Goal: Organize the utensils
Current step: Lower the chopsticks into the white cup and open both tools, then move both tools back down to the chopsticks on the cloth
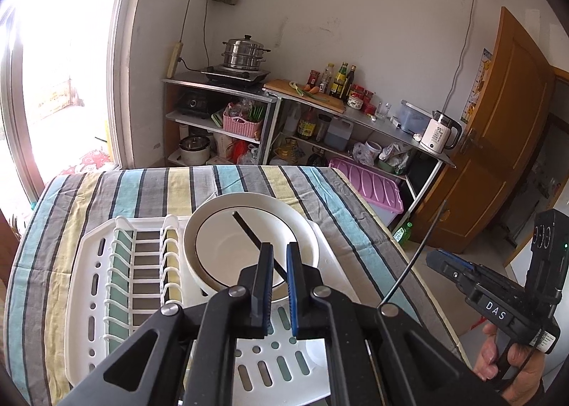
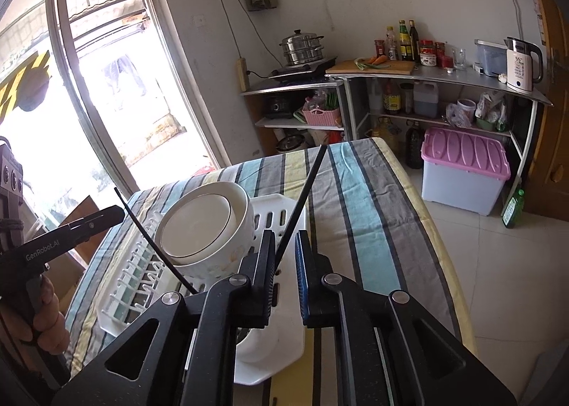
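Black against white crockery: pinching one chopstick [image 1: 253,239] in the left gripper [image 1: 280,249], pressing the fingers nearly together on it and pointing its far end out over the bowl [image 1: 227,253] propped on edge in the drying rack [image 1: 76,299]. Cradling a second chopstick [image 2: 302,199] loosely in the right gripper [image 2: 285,239], holding the fingers slightly apart, leaving a gap on the blue-pad side and letting it lean against the other finger. Tilting that long axis steeply, up and away toward the striped tablecloth [image 2: 373,210], hiding the lower end below the fingers. Hovering over the rack's near corner, just above what looks like a round white cup [image 2: 263,349] moulded there. Judging the right hand nearer that cup, probably needing only a drop along the stick's length; risking a bounce out if leaning further.
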Demonstrator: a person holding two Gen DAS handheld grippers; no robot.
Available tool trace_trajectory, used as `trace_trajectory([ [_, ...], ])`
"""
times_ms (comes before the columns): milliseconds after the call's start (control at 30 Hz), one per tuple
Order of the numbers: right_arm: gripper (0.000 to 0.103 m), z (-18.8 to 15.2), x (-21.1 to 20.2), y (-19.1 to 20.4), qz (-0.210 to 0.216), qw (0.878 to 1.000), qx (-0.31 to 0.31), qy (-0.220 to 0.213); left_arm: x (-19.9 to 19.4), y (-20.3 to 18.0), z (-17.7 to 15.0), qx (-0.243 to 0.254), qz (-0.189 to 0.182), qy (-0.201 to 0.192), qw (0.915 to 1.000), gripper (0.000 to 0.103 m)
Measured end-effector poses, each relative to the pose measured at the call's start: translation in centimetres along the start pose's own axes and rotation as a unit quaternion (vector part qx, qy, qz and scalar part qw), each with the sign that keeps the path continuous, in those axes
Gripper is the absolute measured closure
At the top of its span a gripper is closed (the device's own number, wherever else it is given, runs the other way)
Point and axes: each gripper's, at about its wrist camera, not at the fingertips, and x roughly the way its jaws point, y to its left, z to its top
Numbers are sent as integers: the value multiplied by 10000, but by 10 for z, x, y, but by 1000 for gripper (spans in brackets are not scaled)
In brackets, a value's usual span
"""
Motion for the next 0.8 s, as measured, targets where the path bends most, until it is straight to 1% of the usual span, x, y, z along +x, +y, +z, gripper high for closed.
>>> trace_trajectory([
  [133,86,-8,-9,2,18,10000,-38,-8,-10,-3,-8,90,93,-26,9999,96],
  [300,86,-21,-35,12,70,9996,-212,-145,-43,-13,-30,359,226,-220,9989,96],
  [400,86,-38,-57,22,128,9989,-348,-290,-67,-18,-55,517,204,-341,9979,95],
  [533,86,-65,-85,34,155,9977,-525,-400,-98,-19,-95,574,142,-392,9975,95],
  [700,86,-102,-111,43,189,9969,-627,-426,-126,-20,-149,615,182,-300,9975,95],
  [800,86,-121,-122,47,203,9967,-683,-383,-140,-21,-174,615,232,-272,9975,95],
])
